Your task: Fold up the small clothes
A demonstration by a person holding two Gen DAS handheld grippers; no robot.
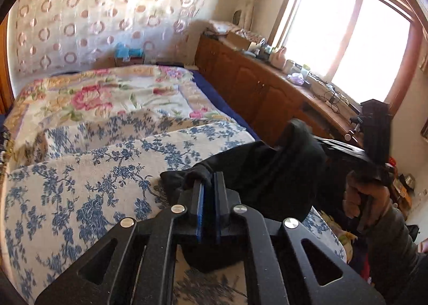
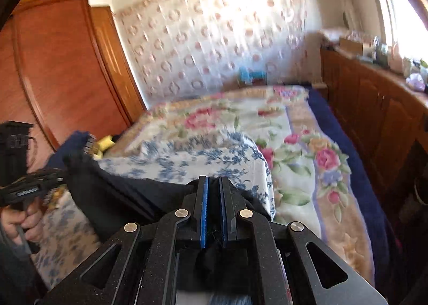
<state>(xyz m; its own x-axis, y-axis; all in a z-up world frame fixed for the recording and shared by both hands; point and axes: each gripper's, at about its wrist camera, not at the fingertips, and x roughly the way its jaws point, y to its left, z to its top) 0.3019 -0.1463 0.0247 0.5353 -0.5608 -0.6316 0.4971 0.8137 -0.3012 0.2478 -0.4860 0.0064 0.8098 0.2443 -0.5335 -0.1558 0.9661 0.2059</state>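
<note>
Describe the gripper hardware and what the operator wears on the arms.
Both the left gripper and right gripper are matte black linkage frames with silver round pivot pins and blue ridged finger pads. No cables visible. Right hand has a dark grey sleeve.

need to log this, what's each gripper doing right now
left gripper: shut on the black garment
right gripper: shut on the same black garment

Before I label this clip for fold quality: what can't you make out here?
- Black garment: type and full outline, left wrist view; left gripper covers its lower edge.
- Same garment, right wrist view: right gripper hides it.
- Blue-flowered cover: motion-blurred.
- Counter clutter: too small.
</note>
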